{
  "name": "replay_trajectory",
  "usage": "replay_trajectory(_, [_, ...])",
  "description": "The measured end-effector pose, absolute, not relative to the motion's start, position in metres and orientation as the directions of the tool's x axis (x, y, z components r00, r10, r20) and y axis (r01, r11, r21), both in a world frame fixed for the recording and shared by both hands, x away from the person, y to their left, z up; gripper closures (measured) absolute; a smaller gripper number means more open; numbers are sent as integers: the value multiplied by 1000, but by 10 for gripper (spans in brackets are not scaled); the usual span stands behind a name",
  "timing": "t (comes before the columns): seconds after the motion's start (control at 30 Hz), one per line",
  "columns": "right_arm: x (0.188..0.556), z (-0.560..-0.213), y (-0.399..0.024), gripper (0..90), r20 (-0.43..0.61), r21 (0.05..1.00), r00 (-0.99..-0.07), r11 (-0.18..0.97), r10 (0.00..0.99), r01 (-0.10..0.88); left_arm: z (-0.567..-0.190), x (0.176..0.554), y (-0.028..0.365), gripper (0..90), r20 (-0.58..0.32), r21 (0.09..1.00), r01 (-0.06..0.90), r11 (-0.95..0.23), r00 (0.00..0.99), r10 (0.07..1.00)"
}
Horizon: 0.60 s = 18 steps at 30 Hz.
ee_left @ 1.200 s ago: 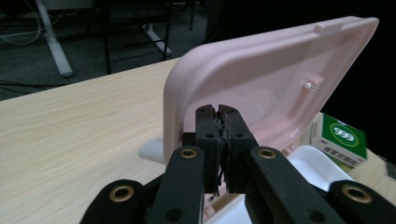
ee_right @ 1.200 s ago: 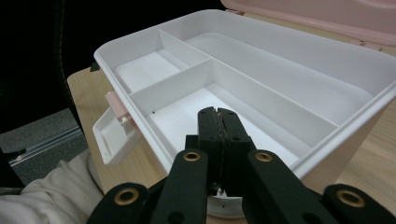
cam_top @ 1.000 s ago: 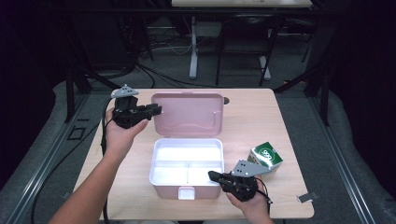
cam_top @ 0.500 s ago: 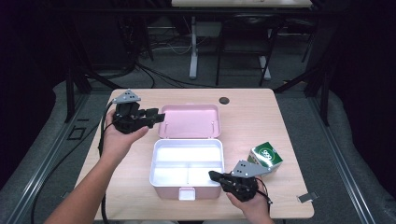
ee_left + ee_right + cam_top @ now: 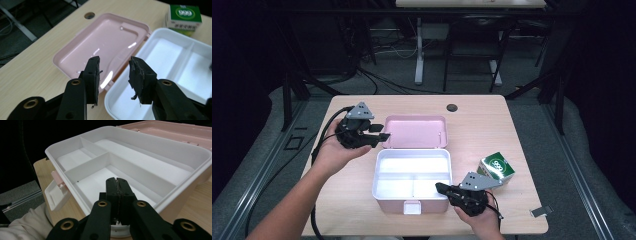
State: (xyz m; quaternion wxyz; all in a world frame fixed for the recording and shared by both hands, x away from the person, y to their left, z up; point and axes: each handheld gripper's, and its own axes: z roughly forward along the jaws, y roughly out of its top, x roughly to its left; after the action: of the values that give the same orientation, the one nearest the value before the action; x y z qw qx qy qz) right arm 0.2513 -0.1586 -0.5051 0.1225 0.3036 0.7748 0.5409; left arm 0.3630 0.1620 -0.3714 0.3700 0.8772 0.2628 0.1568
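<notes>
Left gripper point(image 5: 113, 75), jaws just opened and empty, faces the pink plastic hinged lid point(image 5: 100, 47); green-and-white carton point(image 5: 185, 15) reads "999". Right gripper point(image 5: 116, 185), jaws pressed together, overlooks the white compartmented lunch box point(image 5: 140, 157) and its latch point(image 5: 58, 192).

Overhead light floods the worktop point(image 5: 362, 210) while the room behind sits dark (glare streaks the pink lid point(image 5: 105, 40)); foreground jaws blur.

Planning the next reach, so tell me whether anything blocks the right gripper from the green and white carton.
Nothing visible does. The shut right gripper rests at the white compartment box's front right corner; the green and white carton stands just beyond on bare wooden table.
</notes>
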Motion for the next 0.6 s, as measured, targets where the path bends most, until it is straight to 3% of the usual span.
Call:
replay_trajectory(0.27, [250, -505, -159, 861, 145, 913, -785, 225, 603, 341, -369, 355, 138, 658, 117, 548, 282, -787, 907, 406])
replay_trajectory(0.6, [246, -506, -160, 840, 145, 915, -788, 221, 599, 337, -376, 350, 109, 707, 134, 384, 190, -904, 957, 258])
